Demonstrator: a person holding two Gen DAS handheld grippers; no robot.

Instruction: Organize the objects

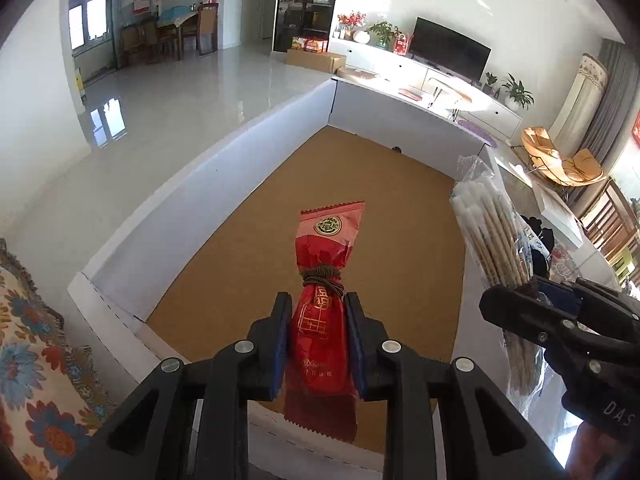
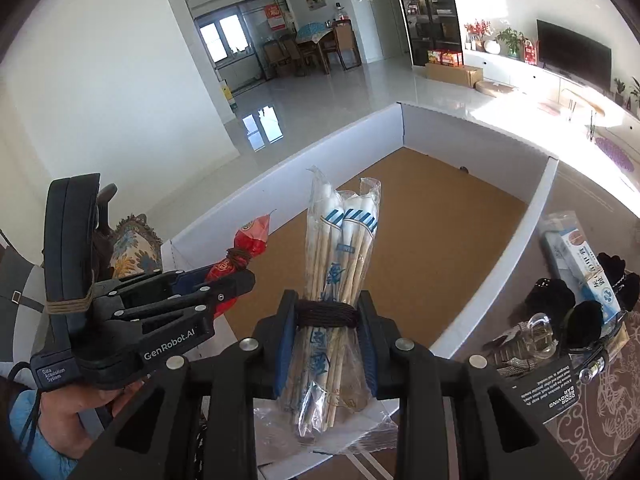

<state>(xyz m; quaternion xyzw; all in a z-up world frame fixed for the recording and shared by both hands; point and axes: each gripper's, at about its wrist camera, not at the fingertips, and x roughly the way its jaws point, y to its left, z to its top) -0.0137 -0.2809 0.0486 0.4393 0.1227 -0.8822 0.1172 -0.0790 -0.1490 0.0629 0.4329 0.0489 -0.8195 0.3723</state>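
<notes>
My left gripper is shut on a red packet tied with brown string; it hangs over the near end of a white box with a cork-brown floor. My right gripper is shut on a bundle of wrapped chopsticks in clear plastic, bound with dark cord, also above the box's near edge. In the left wrist view the chopstick bundle and right gripper show at right. The right wrist view has the left gripper and red packet at left, with a hand under it.
Right of the box lie a white-and-blue flat pack, black fuzzy items, a clear glass piece and a dark card on a patterned cloth. A floral cushion sits left. Glossy floor, TV unit and dining table lie beyond.
</notes>
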